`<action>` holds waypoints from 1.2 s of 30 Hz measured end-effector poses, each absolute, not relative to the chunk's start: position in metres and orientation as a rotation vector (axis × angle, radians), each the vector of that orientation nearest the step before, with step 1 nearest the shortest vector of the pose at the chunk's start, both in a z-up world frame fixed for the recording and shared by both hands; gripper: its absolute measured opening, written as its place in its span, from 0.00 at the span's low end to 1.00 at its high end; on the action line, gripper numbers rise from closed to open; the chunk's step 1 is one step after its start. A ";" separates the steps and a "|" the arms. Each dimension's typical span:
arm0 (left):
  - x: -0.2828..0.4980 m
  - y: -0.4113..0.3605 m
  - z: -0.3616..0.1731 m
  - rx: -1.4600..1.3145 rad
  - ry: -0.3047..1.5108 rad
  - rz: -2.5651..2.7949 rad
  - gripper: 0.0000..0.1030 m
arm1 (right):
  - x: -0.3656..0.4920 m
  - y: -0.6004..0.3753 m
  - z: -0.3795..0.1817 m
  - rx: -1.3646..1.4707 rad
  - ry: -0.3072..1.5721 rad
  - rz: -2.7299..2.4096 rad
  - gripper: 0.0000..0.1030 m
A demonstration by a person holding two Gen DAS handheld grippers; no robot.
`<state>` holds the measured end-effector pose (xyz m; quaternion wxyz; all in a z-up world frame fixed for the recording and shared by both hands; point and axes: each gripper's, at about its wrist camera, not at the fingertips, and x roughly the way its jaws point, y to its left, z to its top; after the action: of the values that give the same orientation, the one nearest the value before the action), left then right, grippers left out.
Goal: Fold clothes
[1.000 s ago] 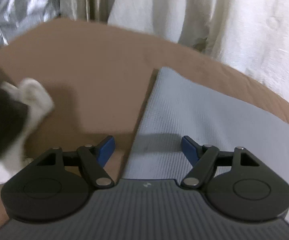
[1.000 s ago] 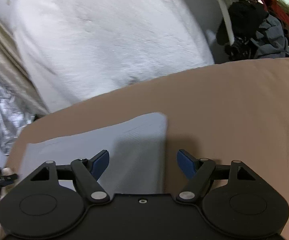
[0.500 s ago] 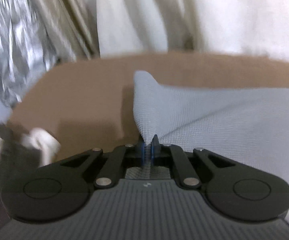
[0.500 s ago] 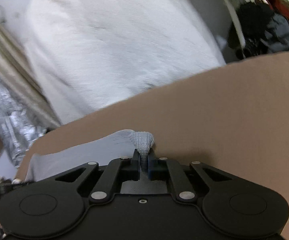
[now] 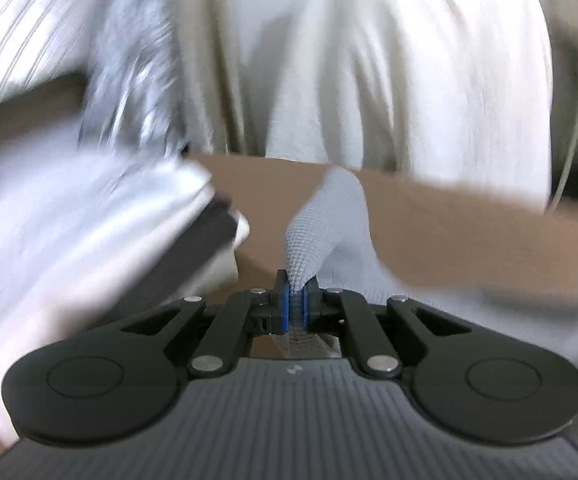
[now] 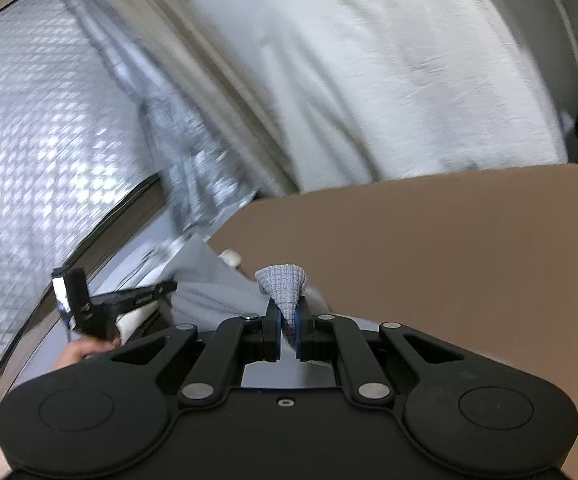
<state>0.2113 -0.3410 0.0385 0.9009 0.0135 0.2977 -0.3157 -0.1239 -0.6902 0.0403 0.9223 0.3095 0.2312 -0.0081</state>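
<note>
A light grey waffle-knit garment (image 5: 331,216) rises from the brown surface (image 5: 469,232) in the left wrist view. My left gripper (image 5: 296,304) is shut on a pinched corner of it, and the cloth peaks above the blue pads. In the right wrist view my right gripper (image 6: 287,328) is shut on another corner of the same grey garment (image 6: 283,284), which bunches into a small cone above the jaws. The left gripper body (image 6: 89,304) and the hand holding it show at the left of that view. The rest of the garment hangs below, mostly hidden.
A blurred white and dark pile of clothes (image 5: 89,240) lies left of the garment. White bedding (image 6: 409,80) and a silver quilted sheet (image 6: 41,152) stand behind the brown surface (image 6: 449,260).
Both grippers went from open over the flat garment to shut on its corners. They have since lifted the cloth and swung left, blurring the views.
</note>
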 end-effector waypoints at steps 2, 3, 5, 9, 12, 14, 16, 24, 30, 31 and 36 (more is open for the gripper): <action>0.213 -0.292 0.021 -0.149 0.769 -0.677 0.08 | -0.150 -0.669 0.040 0.659 0.530 0.020 0.09; 0.214 -0.275 0.006 -0.164 0.880 -0.659 0.10 | -0.160 -0.660 0.035 0.707 0.584 0.028 0.09; 0.211 -0.261 -0.025 -0.068 1.077 -0.592 0.11 | -0.176 -0.646 0.009 0.905 0.738 0.030 0.09; 0.188 -0.247 -0.072 0.094 1.190 -0.535 0.13 | -0.183 -0.617 -0.041 0.915 0.998 -0.042 0.16; 0.186 -0.236 -0.073 0.000 1.220 -0.545 0.17 | -0.171 -0.611 -0.053 0.816 1.080 -0.098 0.26; 0.184 -0.233 -0.060 -0.022 1.164 -0.545 0.23 | -0.163 -0.611 -0.046 0.801 1.014 -0.076 0.55; 0.180 -0.232 -0.046 -0.032 1.093 -0.543 0.34 | -0.152 -0.605 -0.041 0.784 0.955 -0.012 0.57; 0.182 -0.220 -0.055 -0.180 1.121 -0.556 0.41 | -0.056 -0.529 -0.038 0.479 0.988 0.199 0.59; 0.195 -0.221 -0.087 -0.301 1.206 -0.617 0.41 | 0.006 -0.508 -0.068 0.185 0.985 0.106 0.63; 0.198 -0.224 -0.088 -0.307 1.199 -0.626 0.41 | 0.011 -0.514 -0.078 0.184 1.001 0.073 0.62; 0.211 -0.241 -0.084 -0.265 1.119 -0.656 0.41 | 0.000 -0.544 -0.101 0.425 0.888 0.068 0.59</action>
<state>0.2106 -0.2410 -0.0836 0.7889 -0.1230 0.5195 -0.3044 0.0002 -0.5445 -0.1014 0.8808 0.2041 0.4260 0.0328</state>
